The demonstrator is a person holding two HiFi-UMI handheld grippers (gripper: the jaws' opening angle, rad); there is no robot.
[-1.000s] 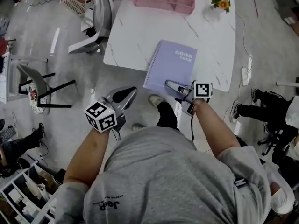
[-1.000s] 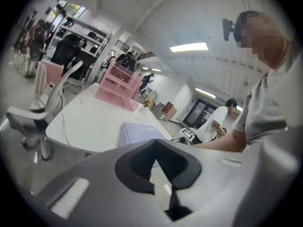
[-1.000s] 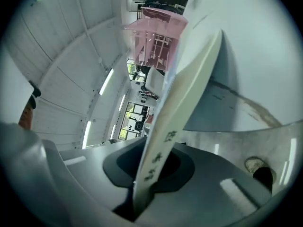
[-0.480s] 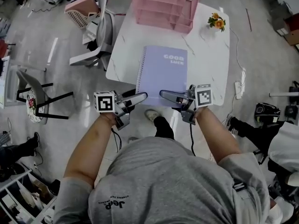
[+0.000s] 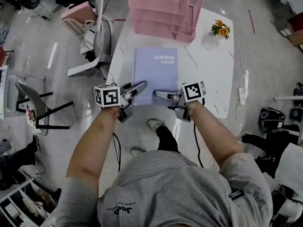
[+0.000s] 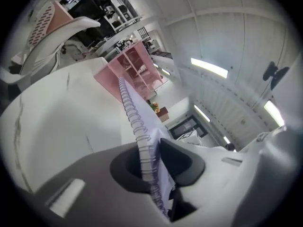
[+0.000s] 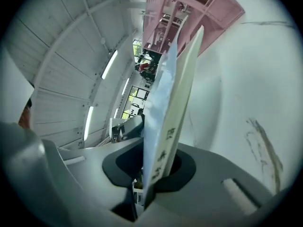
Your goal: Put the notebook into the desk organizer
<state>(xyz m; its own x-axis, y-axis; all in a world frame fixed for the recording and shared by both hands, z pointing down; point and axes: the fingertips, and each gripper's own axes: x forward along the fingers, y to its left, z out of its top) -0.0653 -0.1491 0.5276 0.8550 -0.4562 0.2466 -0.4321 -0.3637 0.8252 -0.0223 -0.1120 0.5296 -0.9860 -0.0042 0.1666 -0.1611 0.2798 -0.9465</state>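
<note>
The left gripper [image 5: 137, 86] has just been closing its jaws, and they now clamp the spiral-bound edge of the notebook [image 5: 156, 74] at its near left corner. In the left gripper view the wire coil [image 6: 142, 141] stands between the two dark pads, with the lilac cover pressed against one of them. The right gripper [image 5: 158, 94] is closed on the near right part of the same notebook; its own view shows the cover and page block [image 7: 170, 108] pinched edge-on between the jaws.

The notebook lies level, cover up, directly in front of the pink desk organizer [image 5: 163, 8] and well short of it. The far edge of the notebook faces the open tiers of the organizer. A strip of bare white table [image 5: 208, 65] separates the two.

To the right of the organizer, a small pot of flowers [image 5: 220, 29] stands on the table, off the line between notebook and organizer. To the left of the organizer, off the table, stands a grey chair [image 5: 97, 32]. A pink basket [image 5: 75, 13] sits beside it on the floor.
</note>
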